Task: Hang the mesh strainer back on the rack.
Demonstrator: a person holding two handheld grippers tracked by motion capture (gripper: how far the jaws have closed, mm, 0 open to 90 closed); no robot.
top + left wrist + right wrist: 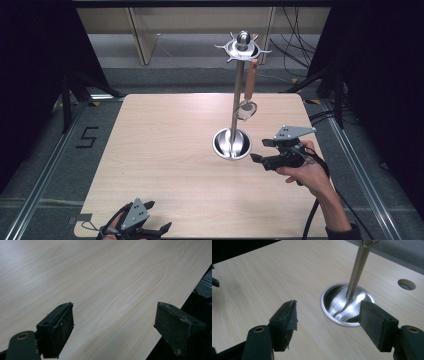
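left gripper: jaws apart, empty, at table's near edge | right gripper: jaws wide, empty, near right edge

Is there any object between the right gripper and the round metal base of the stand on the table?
Nothing visible stands between them. The right gripper has its jaws open and empty, just beside the stand's round metal base, with only bare table in the gap. The hanging utensil is higher up, on the stand's top ring.

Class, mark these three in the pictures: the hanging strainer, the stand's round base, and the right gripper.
Hanging strainer (246,110), high view, on its mesh bowl.
Stand's round base (337,302), right gripper view, on the shiny dished metal left of the pole.
Right gripper (260,150), high view, midway between its open fingertips.
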